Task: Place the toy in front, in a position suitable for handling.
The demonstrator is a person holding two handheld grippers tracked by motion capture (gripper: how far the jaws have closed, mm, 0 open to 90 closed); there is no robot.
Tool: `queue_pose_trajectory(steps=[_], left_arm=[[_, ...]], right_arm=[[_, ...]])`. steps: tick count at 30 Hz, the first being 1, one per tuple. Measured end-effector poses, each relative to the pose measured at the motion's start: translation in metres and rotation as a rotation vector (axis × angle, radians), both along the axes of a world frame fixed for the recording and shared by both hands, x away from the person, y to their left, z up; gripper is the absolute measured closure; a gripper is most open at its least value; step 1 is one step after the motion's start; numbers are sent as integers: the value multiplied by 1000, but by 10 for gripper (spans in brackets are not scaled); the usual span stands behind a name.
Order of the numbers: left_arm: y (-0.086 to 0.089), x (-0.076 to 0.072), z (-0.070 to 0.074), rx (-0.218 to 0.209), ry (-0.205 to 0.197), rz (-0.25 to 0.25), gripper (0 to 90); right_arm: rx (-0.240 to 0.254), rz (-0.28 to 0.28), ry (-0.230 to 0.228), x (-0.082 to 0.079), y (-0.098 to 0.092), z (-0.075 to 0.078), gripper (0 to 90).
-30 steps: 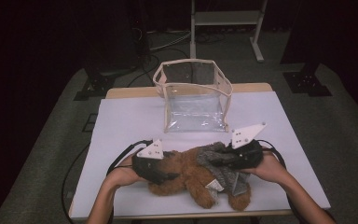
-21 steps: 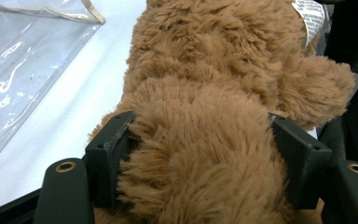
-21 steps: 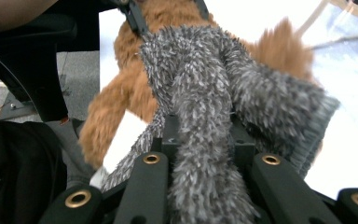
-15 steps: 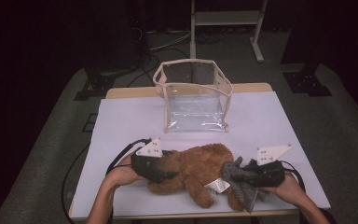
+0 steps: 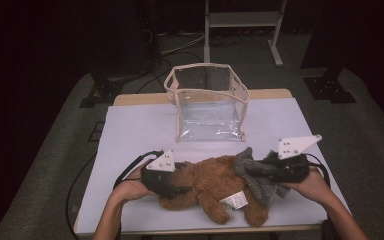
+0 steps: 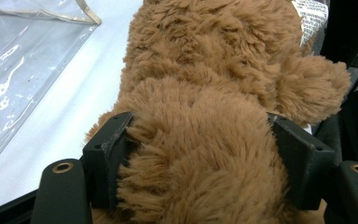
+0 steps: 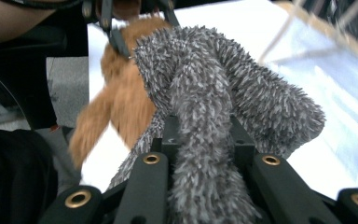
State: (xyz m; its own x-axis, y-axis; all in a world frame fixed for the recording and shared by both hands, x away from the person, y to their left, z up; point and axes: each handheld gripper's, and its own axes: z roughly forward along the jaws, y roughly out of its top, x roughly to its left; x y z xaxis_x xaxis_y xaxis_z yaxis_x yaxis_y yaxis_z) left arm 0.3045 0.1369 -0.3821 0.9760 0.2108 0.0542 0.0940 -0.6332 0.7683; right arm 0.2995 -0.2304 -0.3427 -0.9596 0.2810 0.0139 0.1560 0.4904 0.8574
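A brown teddy bear point(image 5: 207, 182) lies on its side near the front of the white table point(image 5: 130, 135). My left gripper point(image 5: 180, 182) is at the bear's left end. In the left gripper view its pads point(image 6: 107, 154) press into the fur of the bear point(image 6: 205, 70) from both sides. At the bear's right end my right gripper point(image 5: 260, 172) is shut on a grey fuzzy cloth point(image 5: 247, 160). In the right gripper view the cloth point(image 7: 242, 93) bulges out between the jaws of my right gripper point(image 7: 203, 135), with the bear point(image 7: 126, 102) behind it.
A clear plastic bag point(image 5: 207, 107) with cream trim stands open at the back middle of the table; its side point(image 6: 18, 70) lies left of the bear. A white label point(image 5: 235, 201) sticks out of the bear. Dark floor, cables and a metal stand lie beyond.
My right gripper has moved to the right and a little up, and the grey cloth has come with it from over the bear's middle. The left gripper and the bear have stayed put.
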Motion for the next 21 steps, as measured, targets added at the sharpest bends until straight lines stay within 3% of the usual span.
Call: queue_pose_trajectory(steps=[1,2,6,10,12,13,15,17,21], left_arm=[[0,-1,0,-2,-2,-2,281],[-1,-1,0,-2,-5,-7,280],[-3,-4,0,-5,-8,-15,276],[-3,-5,0,-7,-17,-16,270],[-2,-5,1,-19,-20,-13,264],[-2,-5,1,-27,-23,-11,259],[-2,-5,3,-29,-27,-9,234],[1,-6,10,-30,-46,6,208],[8,-7,17,-42,-47,39,177]], right_arm=[[0,0,0,0,0,0,739],[-23,36,-31,9,21,12,739],[-79,92,-49,23,58,23,738],[-156,133,-24,30,85,17,738],[-202,134,11,33,87,6,739],[-203,130,27,34,85,1,741],[-167,118,59,34,75,-4,745],[-154,103,66,34,66,-9,748],[-127,79,95,35,51,-15,749]])
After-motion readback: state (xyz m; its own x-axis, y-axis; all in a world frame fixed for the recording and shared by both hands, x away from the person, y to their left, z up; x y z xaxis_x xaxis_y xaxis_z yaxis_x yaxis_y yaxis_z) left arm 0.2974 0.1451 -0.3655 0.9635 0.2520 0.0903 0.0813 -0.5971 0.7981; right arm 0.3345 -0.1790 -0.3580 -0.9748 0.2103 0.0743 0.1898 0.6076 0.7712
